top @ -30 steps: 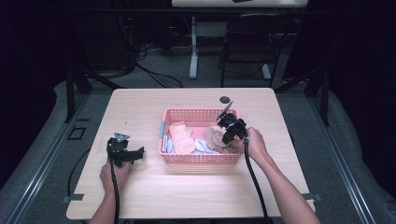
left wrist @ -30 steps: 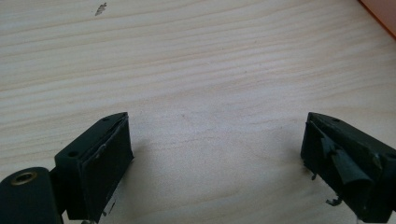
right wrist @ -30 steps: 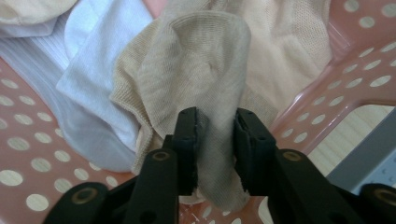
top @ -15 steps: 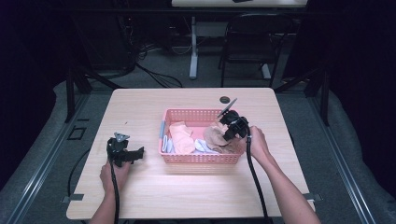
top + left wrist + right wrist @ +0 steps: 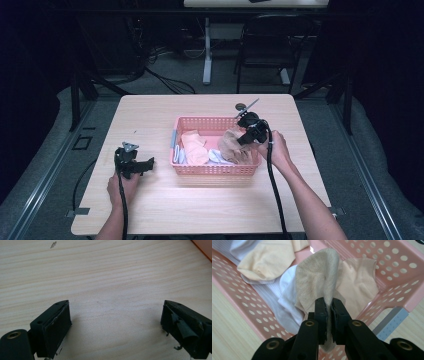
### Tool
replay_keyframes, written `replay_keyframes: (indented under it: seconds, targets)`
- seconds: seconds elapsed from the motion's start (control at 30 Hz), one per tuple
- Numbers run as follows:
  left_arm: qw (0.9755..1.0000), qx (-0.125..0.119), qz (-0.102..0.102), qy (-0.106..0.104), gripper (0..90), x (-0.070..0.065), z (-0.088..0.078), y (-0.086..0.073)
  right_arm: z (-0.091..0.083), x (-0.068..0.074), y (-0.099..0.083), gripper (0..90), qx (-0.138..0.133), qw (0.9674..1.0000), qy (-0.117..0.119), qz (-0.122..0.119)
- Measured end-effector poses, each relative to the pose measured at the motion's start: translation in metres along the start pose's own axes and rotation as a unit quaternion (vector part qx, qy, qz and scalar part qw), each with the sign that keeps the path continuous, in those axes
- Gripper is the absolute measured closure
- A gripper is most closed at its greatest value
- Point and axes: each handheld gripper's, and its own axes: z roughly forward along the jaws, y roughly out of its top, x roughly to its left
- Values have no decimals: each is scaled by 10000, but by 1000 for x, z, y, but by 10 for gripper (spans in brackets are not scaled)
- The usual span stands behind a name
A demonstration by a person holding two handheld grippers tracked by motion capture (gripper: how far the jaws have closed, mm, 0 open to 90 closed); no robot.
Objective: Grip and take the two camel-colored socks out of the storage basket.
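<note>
Pink plastic basket sits mid-surface, rectangular, perforated walls with round holes (holes clear in the right gripper view). Inside: a peach sock toward the left, white fabric low in the middle, a striped white-grey piece along the near wall, another peach piece at the right end. Tan sock is pinched and pulled up into a peak over the basket's right part; fine knit weave, beige-brown, folded over on itself, lower end still among the other fabrics. Right gripper has its jaws closed on that tan sock, fabric squeezed between the pads; same gripper seen from above at the basket's right end, right hand behind it. Left gripper rests on the light wooden surface, well left of the basket, left hand holding it; jaws spread wide, nothing between them, bare woodgrain underneath. Small dark round object behind the basket (too small to identify).
</note>
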Motion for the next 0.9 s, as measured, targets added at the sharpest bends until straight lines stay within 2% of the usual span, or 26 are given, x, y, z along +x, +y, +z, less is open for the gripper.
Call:
replay_keyframes:
  seconds: [0.07, 0.17, 0.37, 0.9]
  targets:
    - [10000, 8, 9, -1, 89, 0, 0, 0, -3, 0, -1, 846, -125, 9999, 3, 62]
    - [10000, -3, 1, -6, 90, 0, 0, 0, -14, -3, -2, 847, -171, 9998, 41, 41]
    - [10000, -1, -2, -23, 93, 0, 0, 0, -23, -5, -3, 846, -340, 9993, 66, 108]
    - [10000, -2, 0, -19, 94, 0, 0, 0, -57, -3, 6, 846, -507, 9987, -64, -86]
